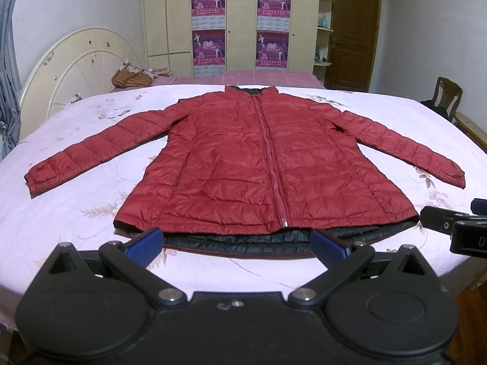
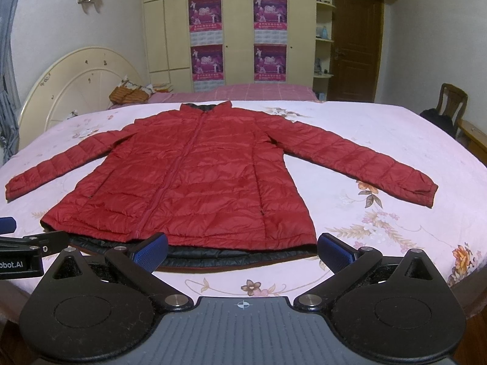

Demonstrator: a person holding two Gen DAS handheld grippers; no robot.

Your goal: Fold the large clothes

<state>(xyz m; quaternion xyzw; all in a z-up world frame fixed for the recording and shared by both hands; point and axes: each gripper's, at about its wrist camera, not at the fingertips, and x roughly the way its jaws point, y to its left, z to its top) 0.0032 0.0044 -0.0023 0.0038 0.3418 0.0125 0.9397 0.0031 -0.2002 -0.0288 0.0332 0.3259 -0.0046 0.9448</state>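
A red quilted jacket (image 1: 243, 158) (image 2: 194, 176) lies flat and zipped on the pink floral bedsheet (image 1: 76, 231) (image 2: 380, 243), collar away from me, both sleeves spread outward. Its dark lining shows along the near hem (image 1: 237, 238) (image 2: 231, 254). My left gripper (image 1: 237, 243) hovers open just before the hem's middle, blue pads wide apart, nothing between them. My right gripper (image 2: 243, 251) is open too, at the hem's right part, holding nothing. Each gripper's tip shows at the edge of the other's view.
A cream headboard (image 1: 79, 70) and striped bundle (image 1: 131, 77) sit at the back left. Wardrobes with posters (image 1: 240, 27), a brown door (image 1: 353, 33) and a wooden chair (image 1: 447, 94) stand behind the bed. The bed's near edge runs just below the grippers.
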